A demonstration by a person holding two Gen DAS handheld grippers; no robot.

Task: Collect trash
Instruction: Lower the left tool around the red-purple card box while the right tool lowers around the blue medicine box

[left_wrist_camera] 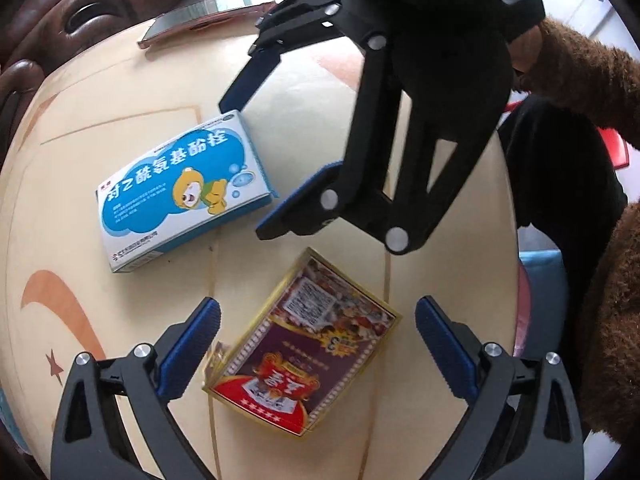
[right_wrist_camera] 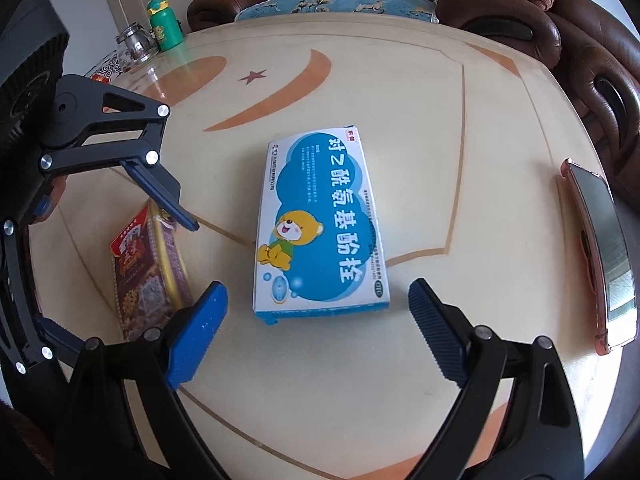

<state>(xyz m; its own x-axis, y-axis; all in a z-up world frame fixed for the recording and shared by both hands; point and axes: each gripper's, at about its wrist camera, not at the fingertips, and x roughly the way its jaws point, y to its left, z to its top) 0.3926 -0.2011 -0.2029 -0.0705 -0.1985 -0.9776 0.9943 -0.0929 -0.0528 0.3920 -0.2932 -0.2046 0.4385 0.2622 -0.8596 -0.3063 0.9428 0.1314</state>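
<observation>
the white and blue cardboard medicine box (right_wrist_camera: 322,224) lies flat on the table in the centre of the right wrist view, printed with a blue cloud, large white chinese characters reading 对乙酰氨基酚栓 and a yellow cartoon bear in a green top; the smaller print is too fine to read. the right gripper (right_wrist_camera: 316,332) hovers at the bottom of that frame with its blue ribbed fingers spread wide and nothing between them, the box just beyond their tips. in the left wrist view the gold-edged red and maroon carton (left_wrist_camera: 300,344) lies in the lower centre, showing a qr code, a row of stars and a large "3"; its other writing is blurred. the left gripper (left_wrist_camera: 316,344) has its fingers wide apart on either side of this carton, and contact cannot be told. both boxes sit near each other on the glossy cream table (right_wrist_camera: 460,128), inlaid with orange crescents and a maroon star. a pink-cased phone (right_wrist_camera: 600,252) lies at the right edge, a green bottle (right_wrist_camera: 163,24) and a glass teapot (right_wrist_camera: 136,46) at the upper left, and a brown leather sofa (right_wrist_camera: 520,12) along the top.
</observation>
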